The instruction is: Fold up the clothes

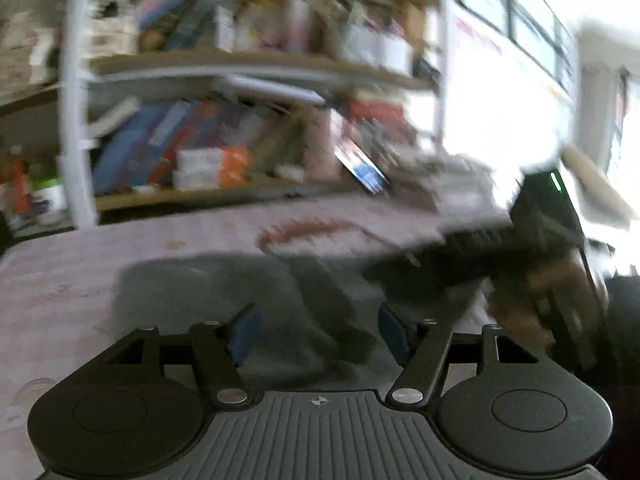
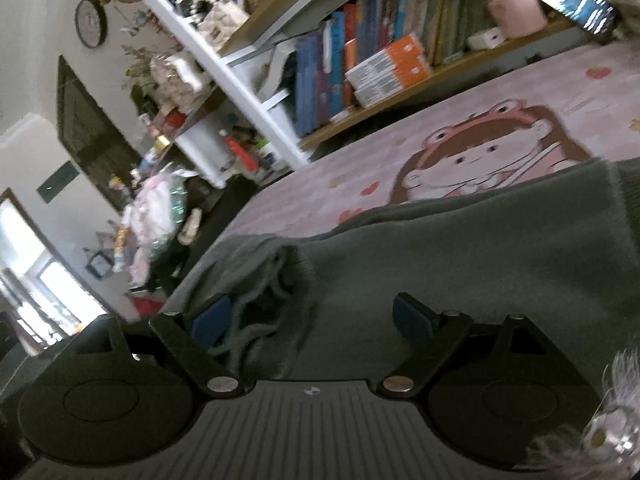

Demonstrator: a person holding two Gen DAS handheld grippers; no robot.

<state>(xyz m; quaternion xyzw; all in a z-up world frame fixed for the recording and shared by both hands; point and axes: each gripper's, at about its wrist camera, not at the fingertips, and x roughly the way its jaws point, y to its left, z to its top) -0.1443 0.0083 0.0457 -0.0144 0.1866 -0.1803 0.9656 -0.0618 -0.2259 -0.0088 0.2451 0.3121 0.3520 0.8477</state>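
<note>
Garment: a grey-green knit garment [image 2: 460, 248] lay spread on a pink cartoon-print bed cover [image 2: 460, 120], one bunched edge [image 2: 272, 272] rumpled toward the near left corner in the right wrist view.
Left gripper [image 1: 316, 330]: its blue-padded fingers [image 1: 242, 334] stood apart with nothing between them, low over the same garment [image 1: 224, 292]; the picture was smeared, so whether the tips touched cloth could not be told.
Right gripper [image 2: 312, 318]: fingers [image 2: 210, 322] spread wide and holding nothing, straddling the bunched edge, one pad just beside the rumpled fold.
Why so placed: the gap over the bunched edge looked like a setup for pinching that part, probably a sleeve or hem, to lift and lay it across the body.
Other gripper seen: in the left view the right gripper's dark body [image 1: 548, 224] and the hand holding it [image 1: 532, 300] showed at the right, near the far side of the garment.
Stage: judged early; the cloth lay mostly flat, no neat fold visible.
Surroundings: a bookshelf [image 2: 360, 60] stood beyond the bed.
Risk: loose knit may slip or drag unevenly.
</note>
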